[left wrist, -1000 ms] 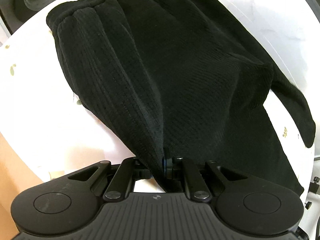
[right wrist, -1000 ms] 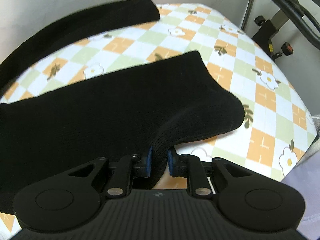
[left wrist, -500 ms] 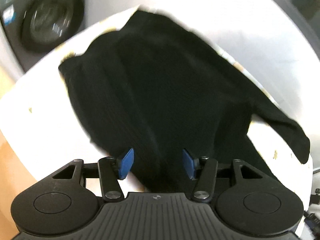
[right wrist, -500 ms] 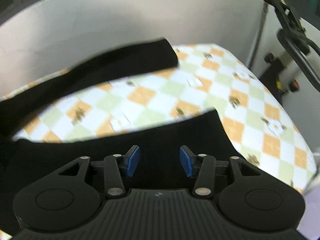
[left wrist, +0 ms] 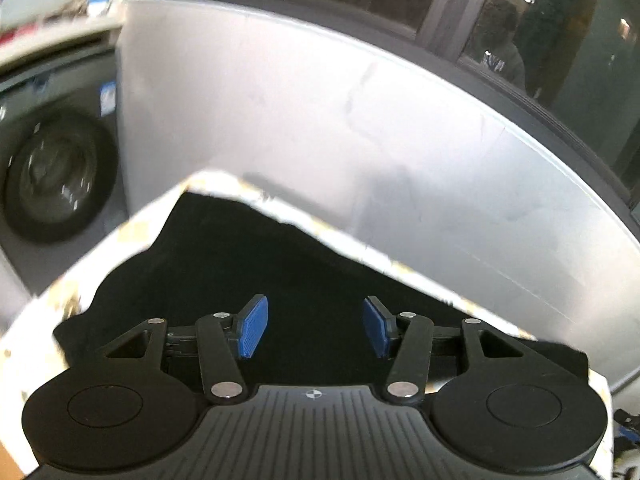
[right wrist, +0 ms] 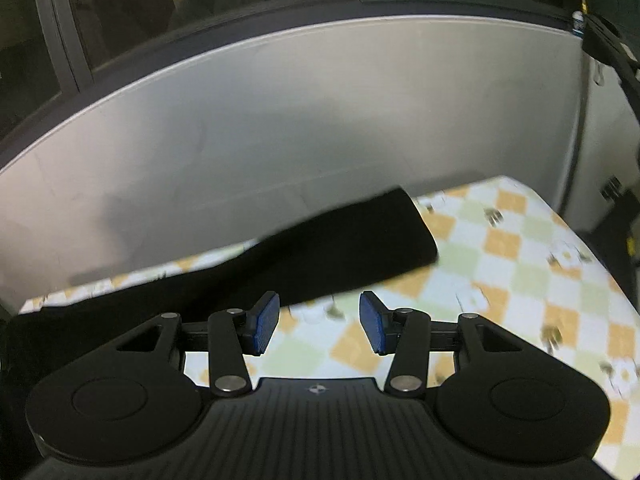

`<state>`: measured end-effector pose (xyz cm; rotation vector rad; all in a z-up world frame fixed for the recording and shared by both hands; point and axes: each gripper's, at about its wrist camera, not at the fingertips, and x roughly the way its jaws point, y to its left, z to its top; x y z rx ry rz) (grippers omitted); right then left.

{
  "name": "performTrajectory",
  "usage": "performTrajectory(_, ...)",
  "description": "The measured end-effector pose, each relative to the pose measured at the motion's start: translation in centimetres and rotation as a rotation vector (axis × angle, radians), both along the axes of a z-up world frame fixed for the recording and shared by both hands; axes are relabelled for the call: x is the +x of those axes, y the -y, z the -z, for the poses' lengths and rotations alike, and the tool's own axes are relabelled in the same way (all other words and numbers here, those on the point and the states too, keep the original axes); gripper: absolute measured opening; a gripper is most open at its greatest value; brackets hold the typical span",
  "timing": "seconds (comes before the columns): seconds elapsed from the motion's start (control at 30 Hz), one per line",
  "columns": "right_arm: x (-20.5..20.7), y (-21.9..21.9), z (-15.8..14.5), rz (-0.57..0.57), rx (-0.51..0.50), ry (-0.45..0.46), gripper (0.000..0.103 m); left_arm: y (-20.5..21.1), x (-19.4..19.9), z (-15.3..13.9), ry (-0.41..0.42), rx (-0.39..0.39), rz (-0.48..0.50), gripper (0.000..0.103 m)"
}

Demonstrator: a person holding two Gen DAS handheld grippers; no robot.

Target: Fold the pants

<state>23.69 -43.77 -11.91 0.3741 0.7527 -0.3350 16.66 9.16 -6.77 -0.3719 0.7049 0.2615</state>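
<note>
The black pants [left wrist: 280,260] lie on the table [left wrist: 120,248] below my left gripper [left wrist: 315,320]. Its blue pads stand well apart and are closing a little, with nothing between them; the gripper hangs above the cloth without touching it. In the right wrist view one pant leg [right wrist: 360,240] stretches across the checked flower tablecloth [right wrist: 520,272], with its cuff end toward the right. My right gripper [right wrist: 319,316] hovers open just in front of that leg, holding nothing. The near part of the pants is hidden behind both gripper bodies.
A grey wall panel [left wrist: 360,140] runs right behind the table, with dark windows above it. A washing machine [left wrist: 52,176] stands past the table's left corner. Black equipment [right wrist: 616,200] stands beyond the table's right edge.
Both grippers were shut on the pants fabric a second ago. They have let go, opened, and lifted up and back, so both views now tilt toward the wall.
</note>
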Motion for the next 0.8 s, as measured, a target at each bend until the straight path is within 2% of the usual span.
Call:
performTrajectory(0.17,2.7,1.9,2.6,-0.025,0.017,-0.012,0.048,3.6,5.5,1.3,-0.015,0.030,0.065,0.052)
performTrajectory(0.27,3.0,3.5,5.1,-0.027,0.082,-0.050,0.048,7.3,7.2,4.4,-0.107,0.063,0.199,0.053)
performTrajectory(0.37,2.3,4.4,7.1,-0.026,0.100,-0.082,0.048,10.0,7.7,7.4,-0.186,0.071,0.303,0.053)
performTrajectory(0.53,1.5,4.8,9.7,-0.013,0.141,-0.139,0.048,13.6,7.2,10.9,-0.269,0.154,0.330,0.053)
performTrajectory(0.67,1.5,4.3,10.6,-0.003,0.144,-0.155,0.048,15.4,8.2,13.0,-0.302,0.248,0.304,0.052)
performTrajectory(0.7,1.5,4.3,10.6,0.001,0.153,-0.154,0.048,15.7,8.4,13.3,-0.315,0.275,0.302,0.045)
performTrajectory(0.73,1.5,4.2,10.5,0.007,0.162,-0.151,0.048,15.8,8.3,13.5,-0.329,0.302,0.289,0.022)
performTrajectory(0.8,1.7,4.0,10.3,0.012,0.159,-0.151,0.048,15.4,7.8,13.6,-0.327,0.282,0.270,0.018)
